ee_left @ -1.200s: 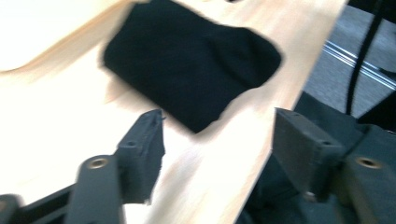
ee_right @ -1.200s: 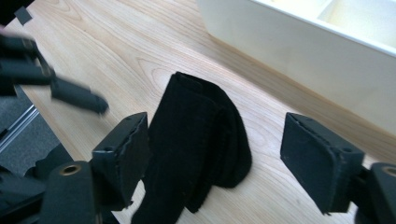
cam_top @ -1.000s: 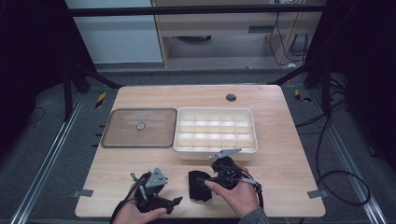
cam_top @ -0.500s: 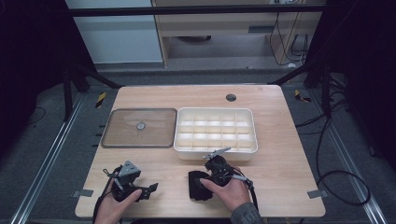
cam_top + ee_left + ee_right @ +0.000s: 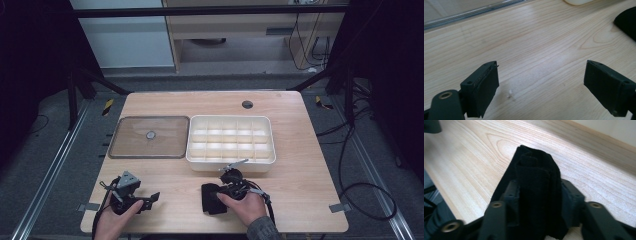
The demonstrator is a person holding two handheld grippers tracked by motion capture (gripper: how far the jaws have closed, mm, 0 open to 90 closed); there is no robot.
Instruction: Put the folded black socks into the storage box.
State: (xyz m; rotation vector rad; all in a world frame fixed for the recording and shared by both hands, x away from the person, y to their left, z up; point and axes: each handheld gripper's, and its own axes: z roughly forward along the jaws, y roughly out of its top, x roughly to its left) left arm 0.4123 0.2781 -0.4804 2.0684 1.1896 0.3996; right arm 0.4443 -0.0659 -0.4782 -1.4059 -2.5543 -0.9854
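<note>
Folded black fabric bundle (image 5: 537, 192) clamped between the jaws of the right gripper (image 5: 220, 196), lower centre of the high view, just below the white compartmented plastic tray (image 5: 230, 143). The left gripper (image 5: 150, 199), lower left, stands with jaws wide apart over bare light wooden table (image 5: 536, 50). Step in hand, as judged: the bundle is secured. Next move likely calls for lifting it toward a tray compartment.

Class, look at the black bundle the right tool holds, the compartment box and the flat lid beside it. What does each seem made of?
Black bundle: folded fabric, probably knit; matte, with a fine woven texture. Compartment box: likely plastic; smooth, cream, moulded dividers. Lid: seemingly clear plastic; the wood grain shows through it.
</note>
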